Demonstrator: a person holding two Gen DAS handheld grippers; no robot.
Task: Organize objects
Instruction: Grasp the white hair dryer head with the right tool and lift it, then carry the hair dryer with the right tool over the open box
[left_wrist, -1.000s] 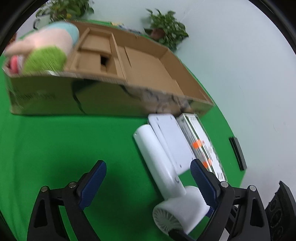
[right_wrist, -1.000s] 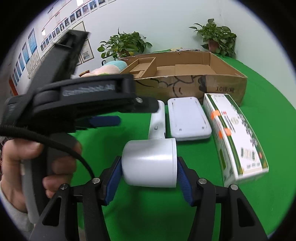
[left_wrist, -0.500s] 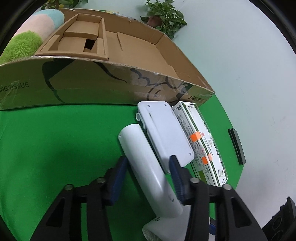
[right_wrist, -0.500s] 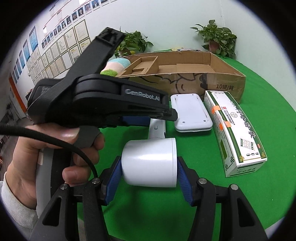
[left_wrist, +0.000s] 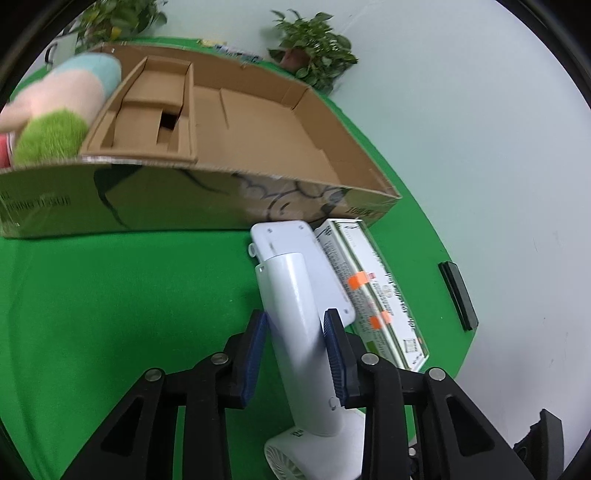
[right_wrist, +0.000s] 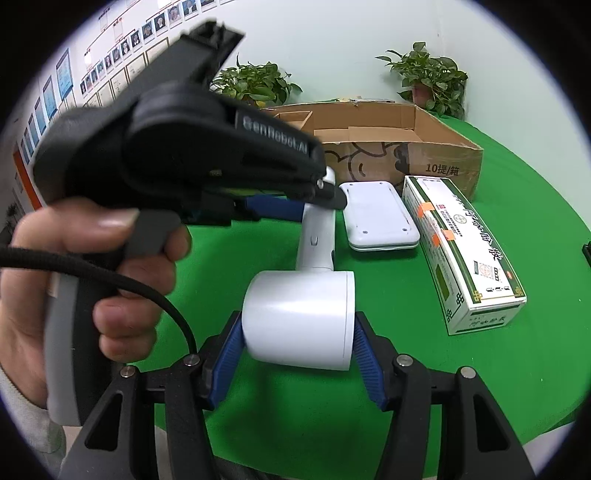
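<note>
Covering most of what you see, the green table (left_wrist: 110, 295) carries the long cardboard box (left_wrist: 229, 206) at its far side, open on top with a cardboard insert in its left end. A soft toy (left_wrist: 59, 125) in pink, pale blue and green bulges at the box's left end. Just in front of the box lie a green-and-white carton (right_wrist: 465, 254) with orange tape tabs and, to its left, a flat white case (right_wrist: 380, 218); in the left wrist view the two look to touch. A small dark bar (left_wrist: 458, 295) sits apart near the table edge.

You hold the white hair dryer (right_wrist: 299, 314) with both tools, over the table, short of the box. Your right gripper (right_wrist: 299, 332) is clamped on the round barrel, blue pads pressed to both sides. Your left gripper (left_wrist: 295, 354) has just been closing and now pinches the dryer's handle (left_wrist: 295, 314) between narrow jaws. Your left hand (right_wrist: 96, 273) wraps that tool's grip.
</note>
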